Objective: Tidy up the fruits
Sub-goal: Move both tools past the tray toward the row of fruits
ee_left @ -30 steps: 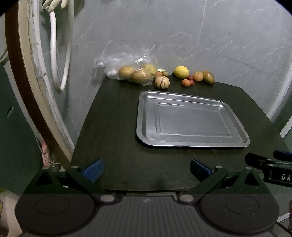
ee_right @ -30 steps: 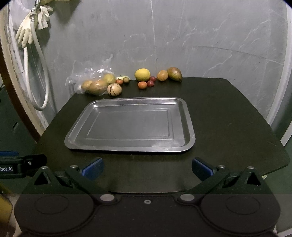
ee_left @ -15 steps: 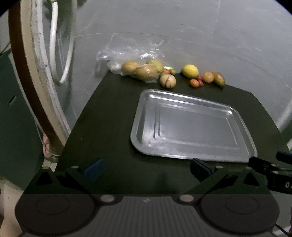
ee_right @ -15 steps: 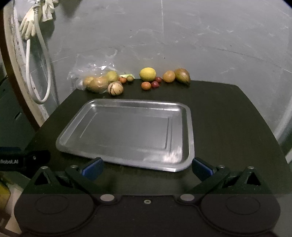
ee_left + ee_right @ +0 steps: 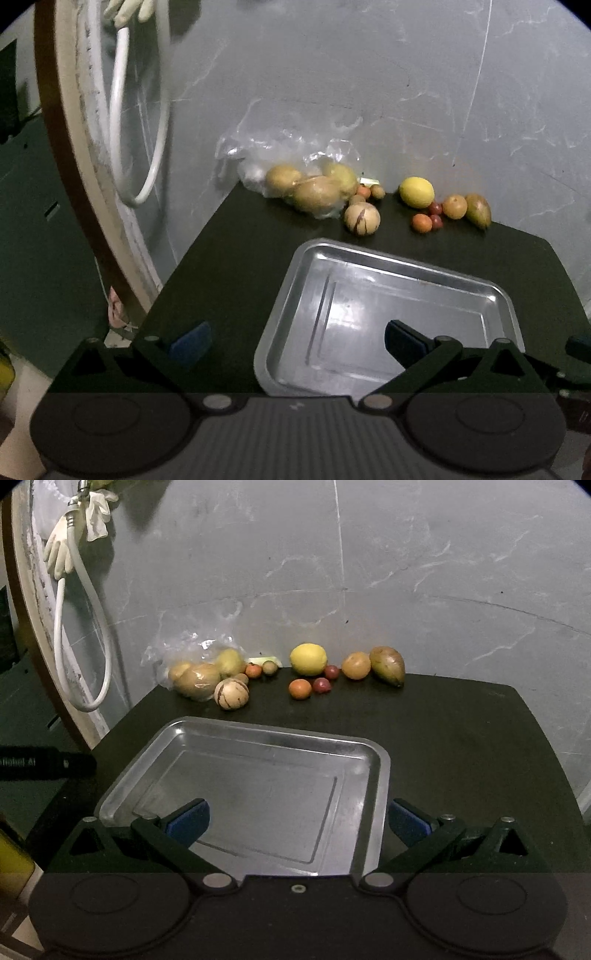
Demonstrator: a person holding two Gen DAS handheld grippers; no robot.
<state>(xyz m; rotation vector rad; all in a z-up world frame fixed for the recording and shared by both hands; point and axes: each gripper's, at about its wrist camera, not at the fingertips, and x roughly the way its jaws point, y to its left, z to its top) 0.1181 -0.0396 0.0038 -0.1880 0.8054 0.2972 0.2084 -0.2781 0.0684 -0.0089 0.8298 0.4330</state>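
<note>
Blurred white lettering ending "AI", on left tool body

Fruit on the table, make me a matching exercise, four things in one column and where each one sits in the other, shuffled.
Things:
1. lemon
2. striped fruit
3. mango
4. tray

Places:
A. far right of the fruit row
B. nearest the jaws, nothing in it
C. beside the plastic bag
D. middle of the row, by the wall

Pairs: 1-D, 2-C, 3-A, 4-B

Left gripper and right gripper, jaws wide apart, empty.
</note>
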